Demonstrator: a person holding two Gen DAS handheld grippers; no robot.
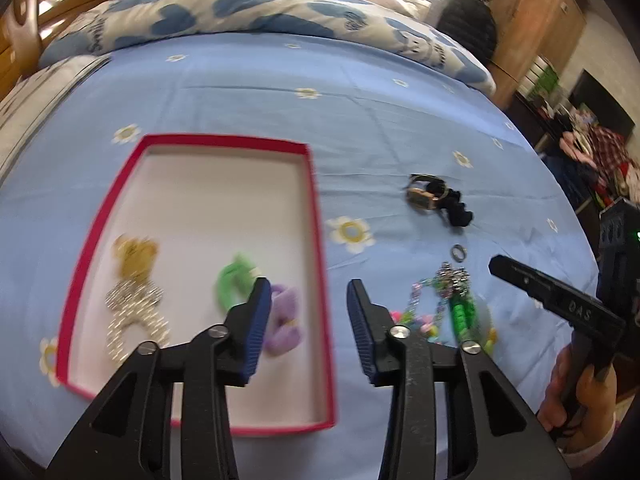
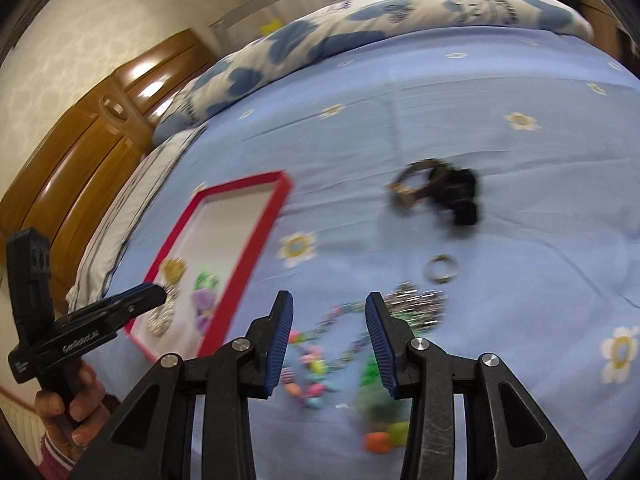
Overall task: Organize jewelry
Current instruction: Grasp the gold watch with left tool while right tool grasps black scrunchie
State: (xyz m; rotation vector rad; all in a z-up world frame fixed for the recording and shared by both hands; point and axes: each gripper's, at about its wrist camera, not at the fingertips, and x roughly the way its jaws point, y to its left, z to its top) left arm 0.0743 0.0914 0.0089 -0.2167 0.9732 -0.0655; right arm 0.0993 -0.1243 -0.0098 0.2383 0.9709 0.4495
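A red-rimmed tray (image 1: 320, 240) lies on the blue bedsheet and holds a gold-and-silver bear brooch (image 1: 134, 280), a green hair tie (image 1: 234, 282) and a purple hair tie (image 1: 286, 320). My left gripper (image 1: 308, 292) is open and empty, hovering over the tray's right edge. My right gripper (image 2: 328, 308) is open and empty above a colourful bead necklace (image 2: 320, 356) and a silver charm cluster (image 2: 420, 304). A ring (image 2: 441, 268), a watch (image 2: 412, 184) and a black scrunchie (image 2: 460, 196) lie farther on the sheet.
A blue-and-white patterned duvet (image 1: 248, 16) lies folded across the far side of the bed. A wooden headboard (image 2: 80, 152) stands to the left. A wardrobe and cluttered shelves stand beyond the bed's right edge (image 1: 536, 52).
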